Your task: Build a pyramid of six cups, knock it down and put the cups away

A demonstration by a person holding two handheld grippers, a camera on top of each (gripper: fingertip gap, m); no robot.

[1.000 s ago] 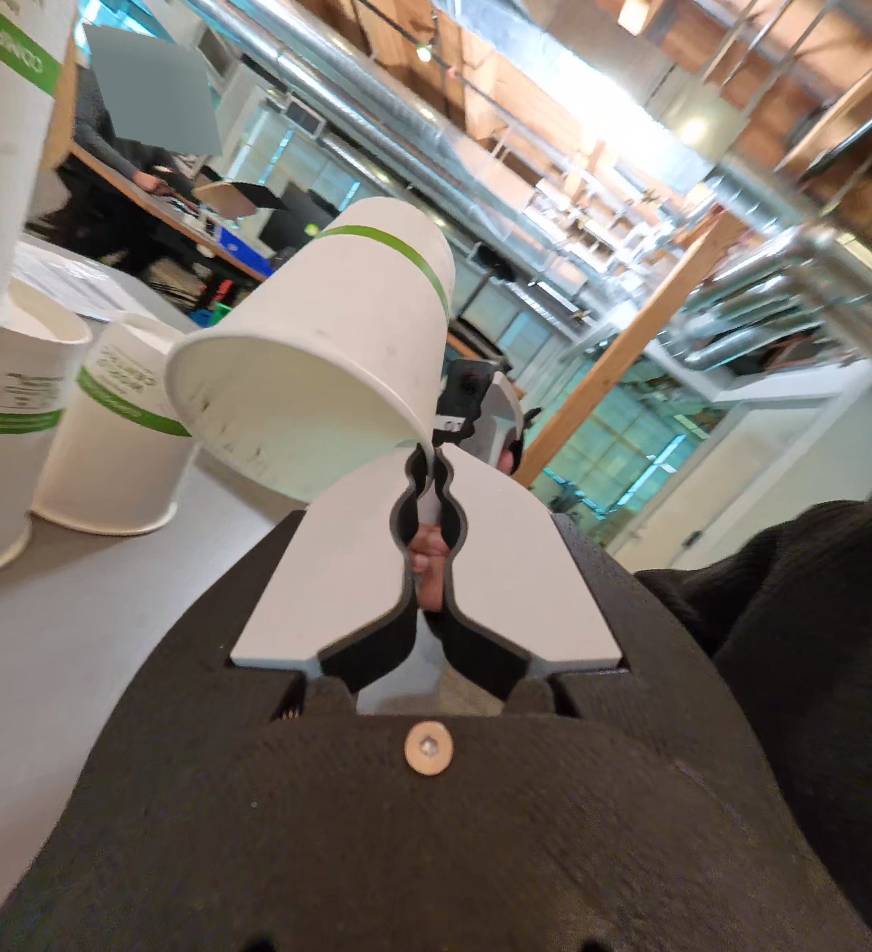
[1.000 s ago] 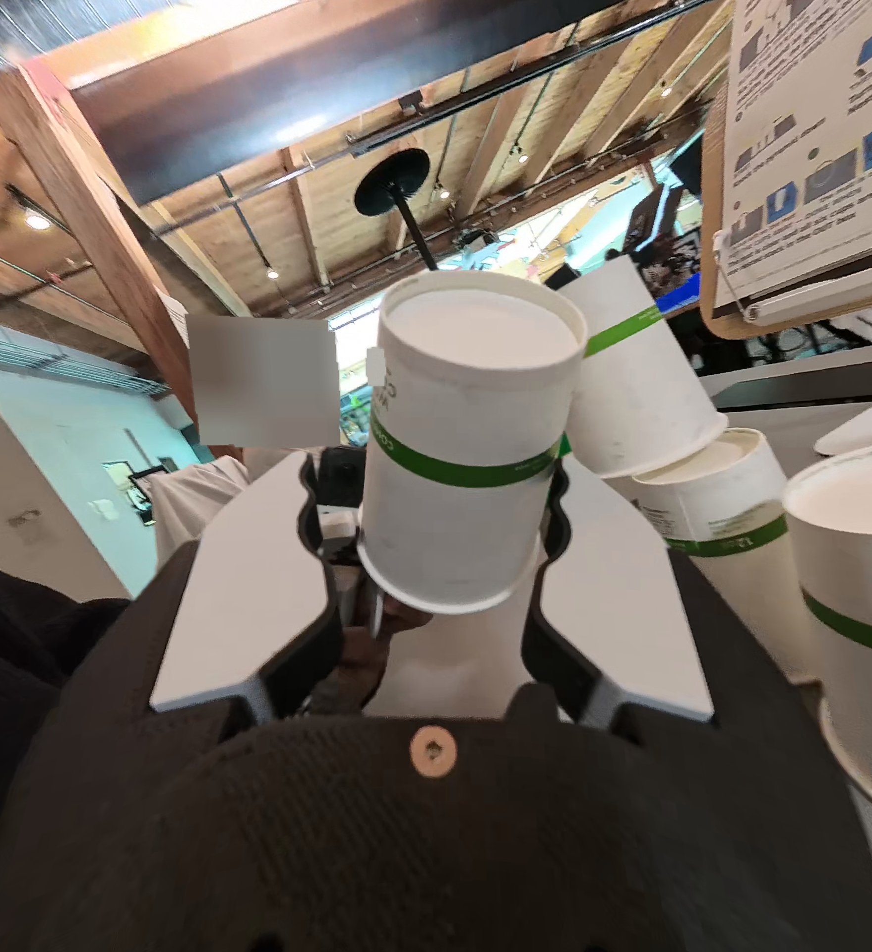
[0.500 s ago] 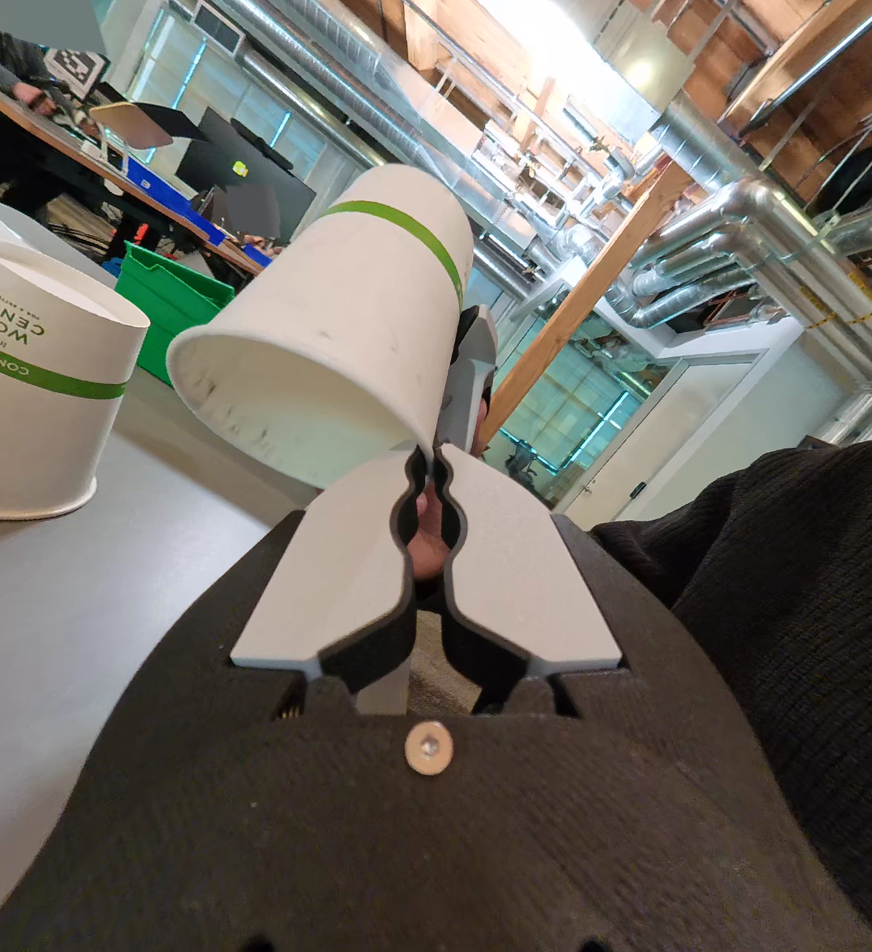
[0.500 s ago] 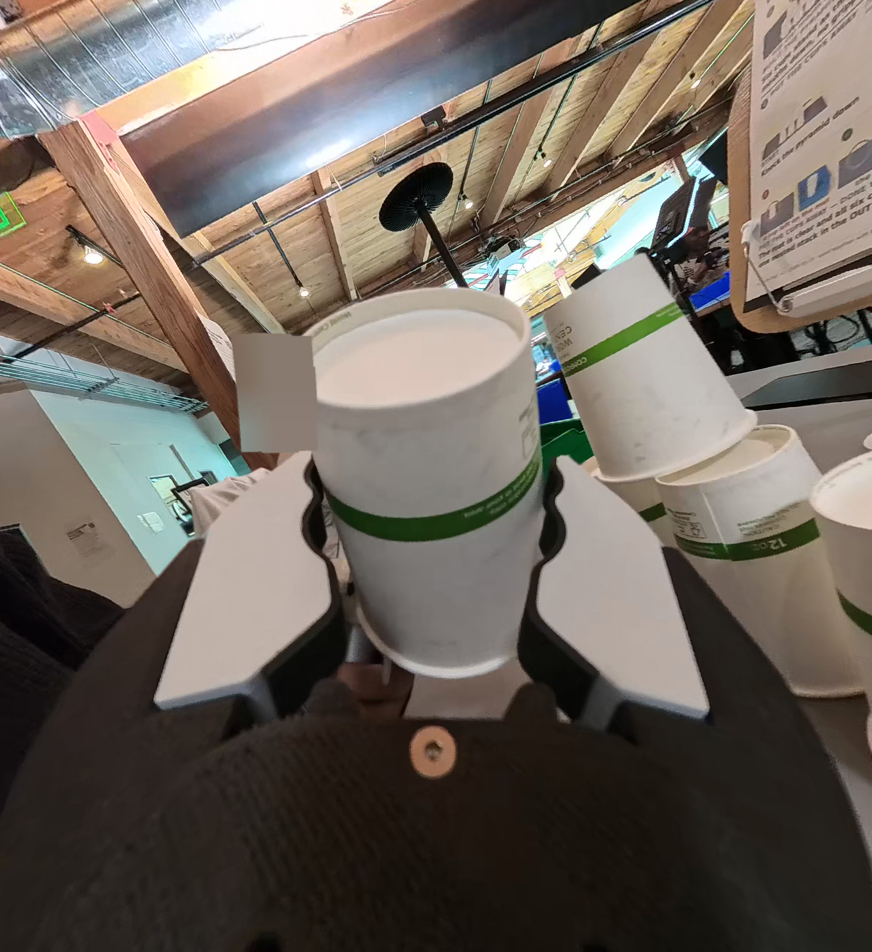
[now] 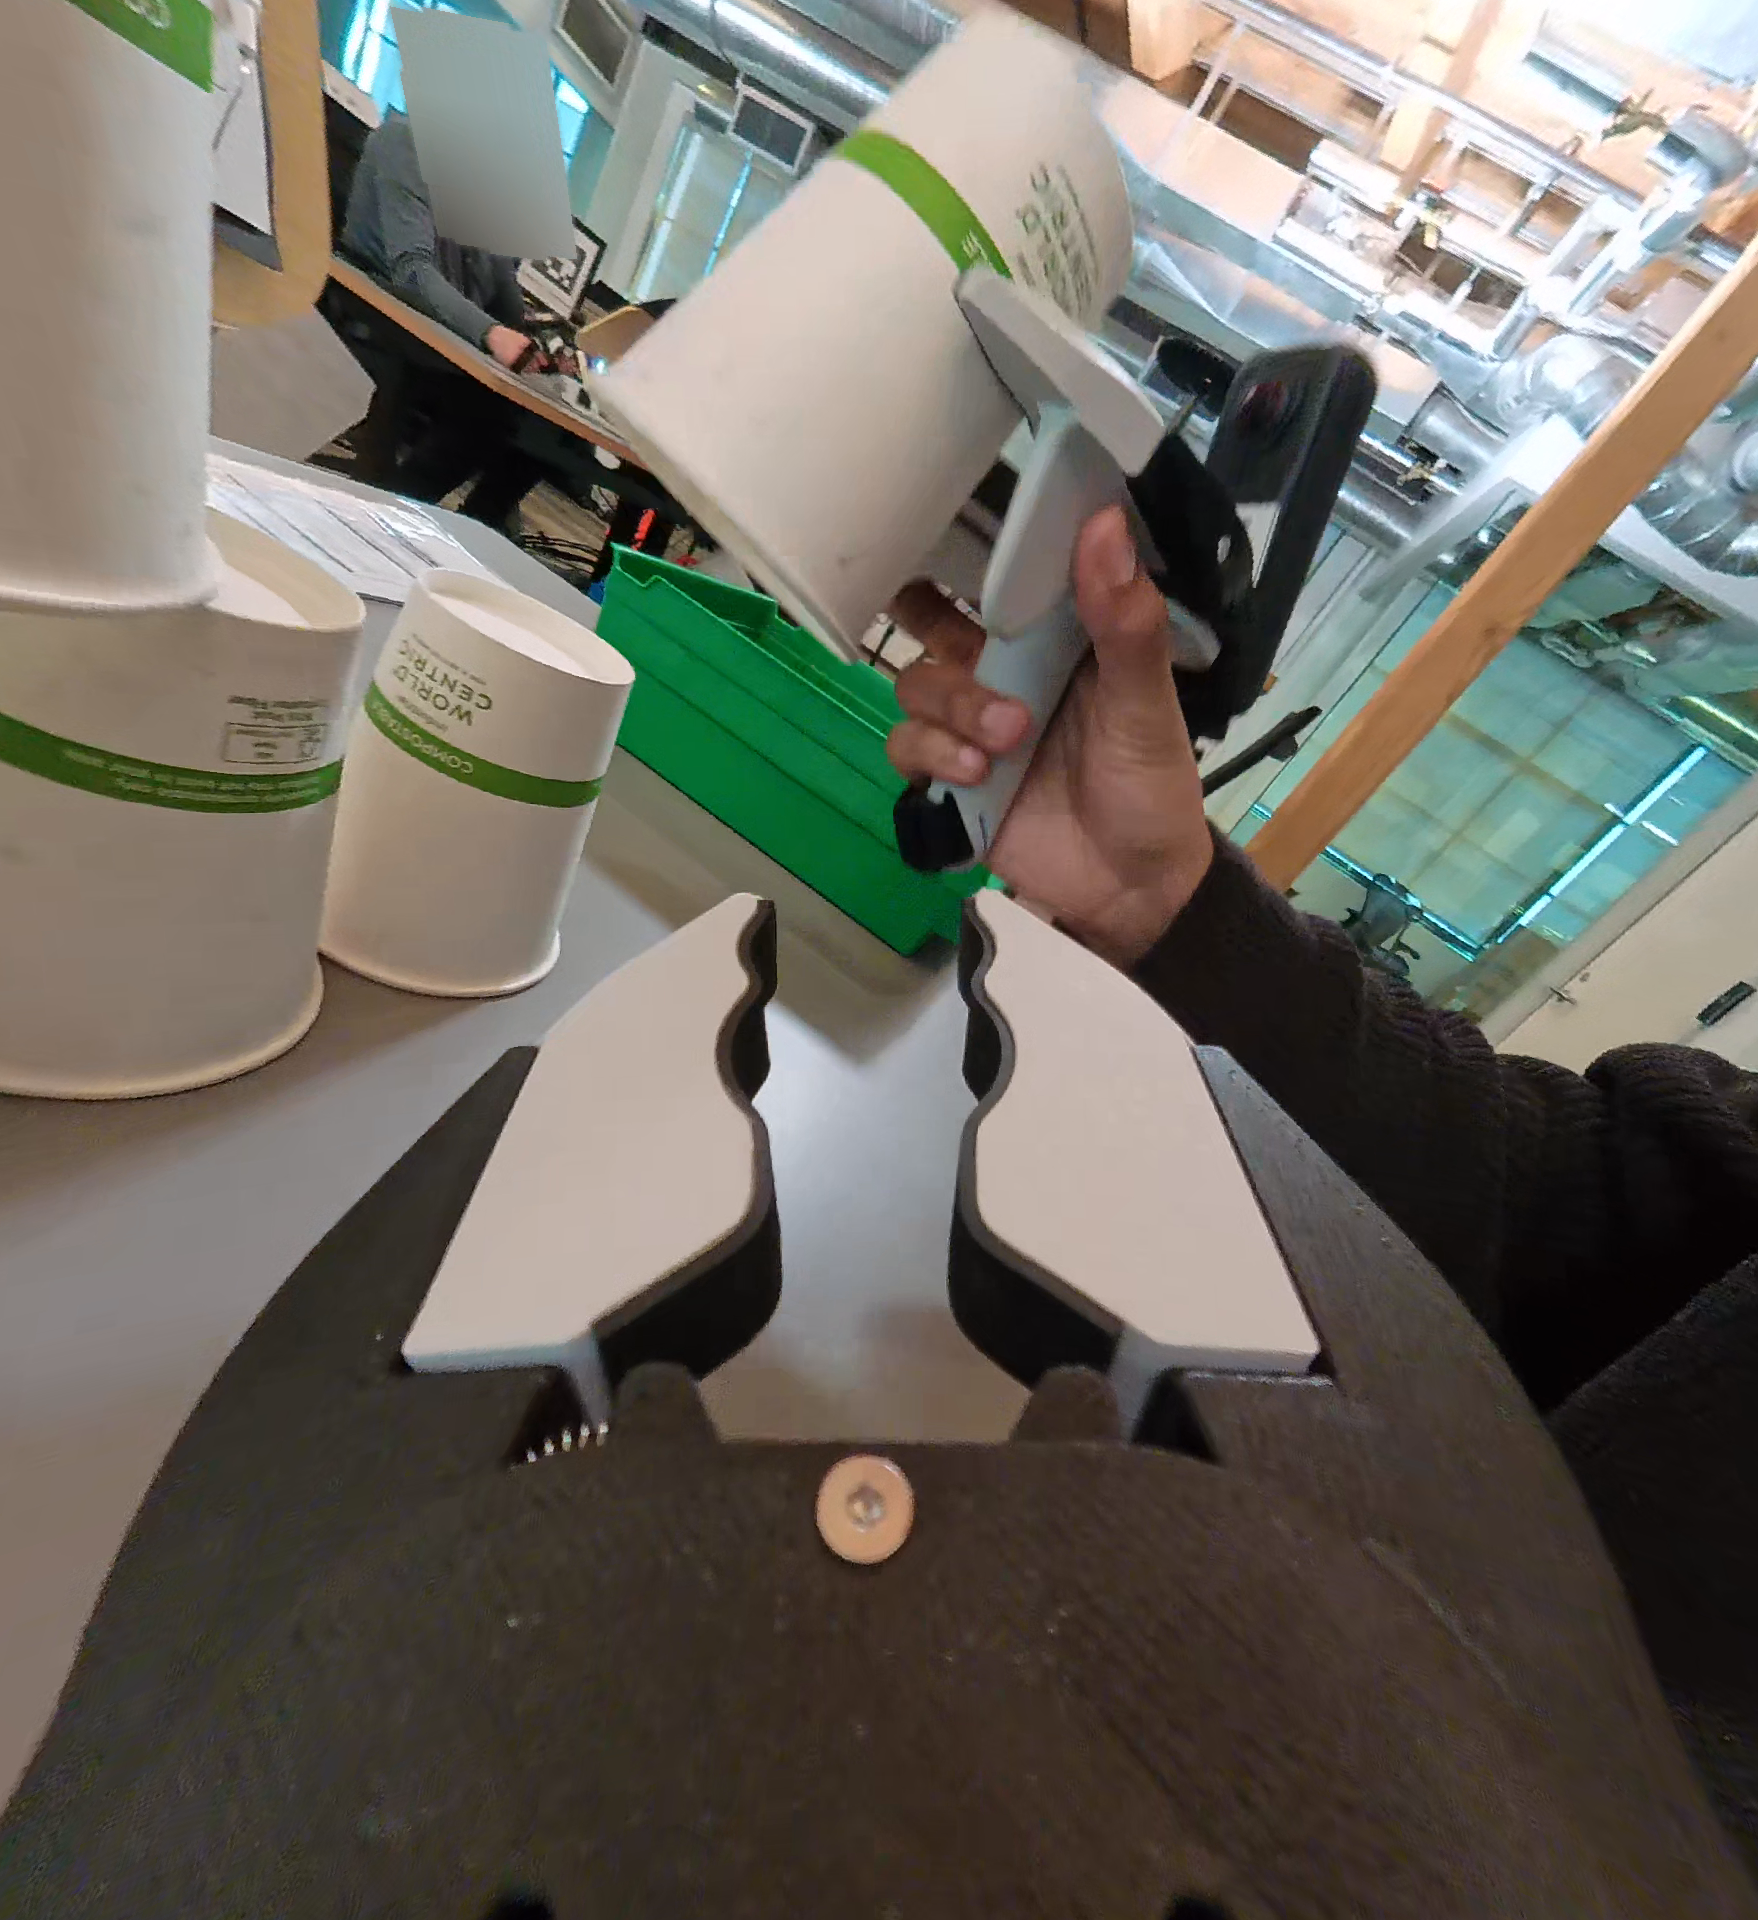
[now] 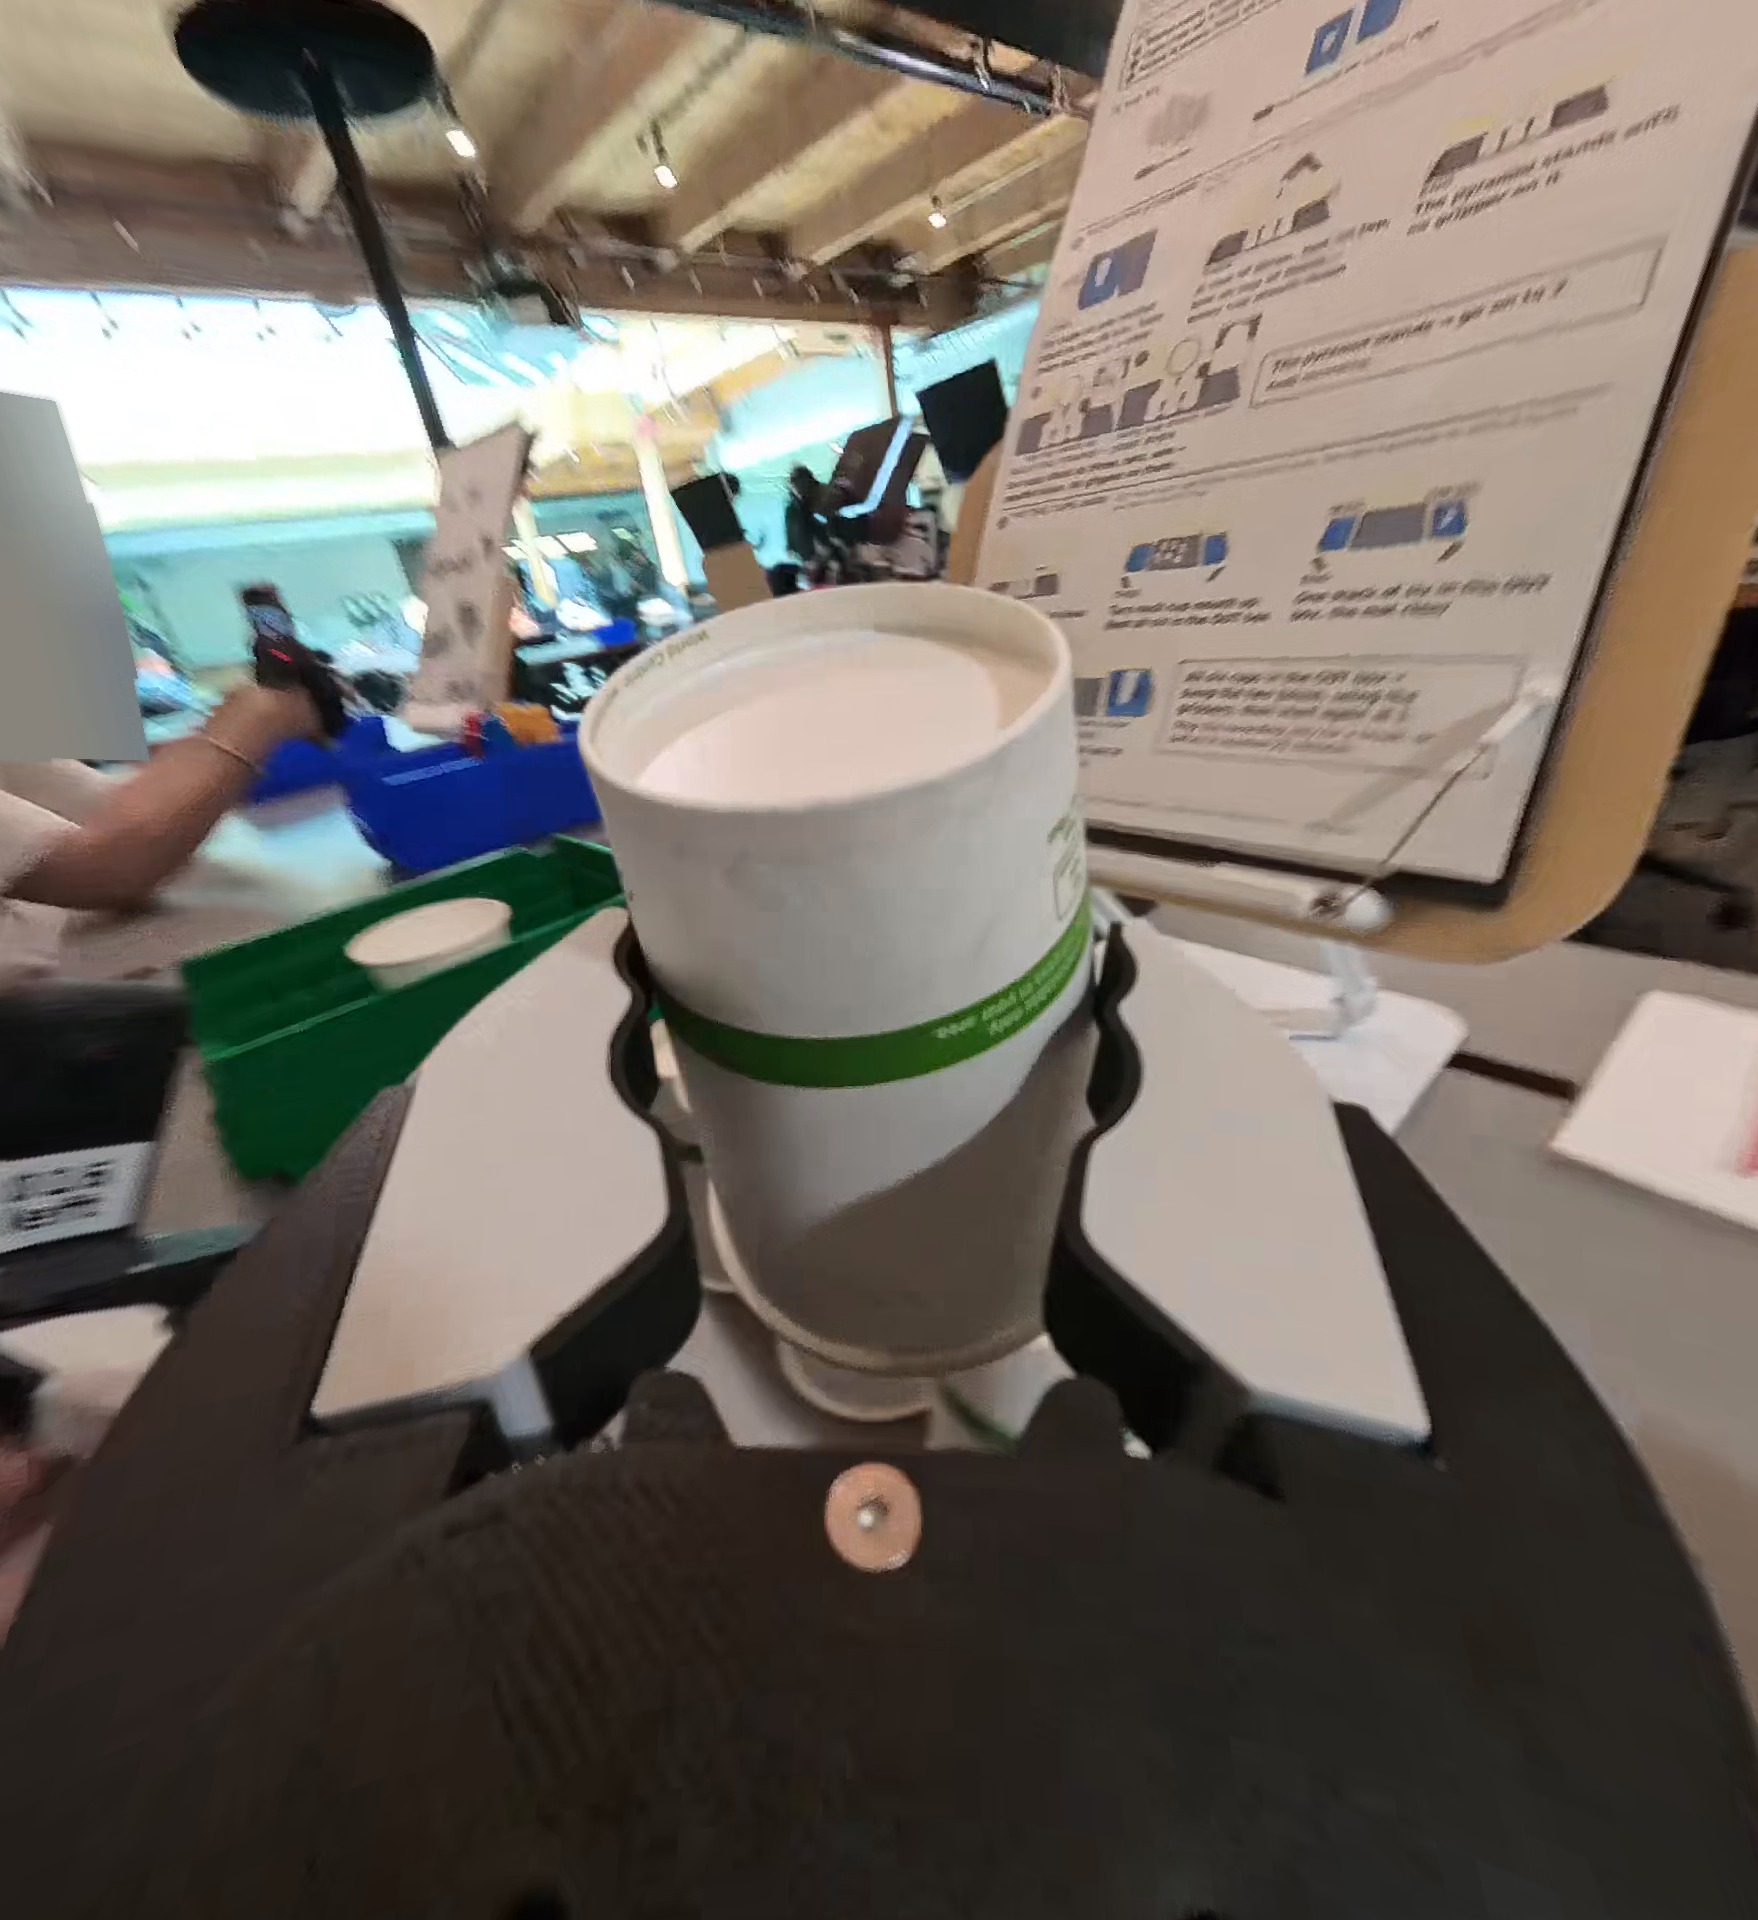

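- The stacked cup [image 5: 44,312] at the far left of the left wrist view sits upside down, its rim resting on the wide base of the big cup [image 5: 116,831] below it, so it stands on the cups under it, not on the table.
- Just right of that, a smaller cup [image 5: 470,800] also stands upside down on the grey table [image 5: 127,1247], beside the big cup; whether they touch I cannot tell. Mouth-down, each gives a flat top for another to rest on.
- The left gripper [image 5: 864,935] hovers low over the table with its fingers [image 5: 626,1143] parted a moderate way and nothing between them; bare table shows through the gap.
- Beyond it lies a green bin [image 5: 750,769], open side up; in the right wrist view one cup [image 6: 428,940] lies inside it.
- Above the bin, a hand [image 5: 1072,748] grips the handle of the right gripper [image 5: 1041,343], which carries a held cup [image 5: 854,364] tilted, mouth down and to the left.
- In the right wrist view the right gripper [image 6: 864,997] pinches that held cup [image 6: 854,914] by its sides, at the green band, base away from the camera. A second rim shows below its mouth; I cannot tell what that is.
- To the right stands a clipboard [image 6: 1374,416] of printed sheets on a stand, tilted to face the worker, with a loose paper [image 6: 1727,1112] flat on the table beside it.
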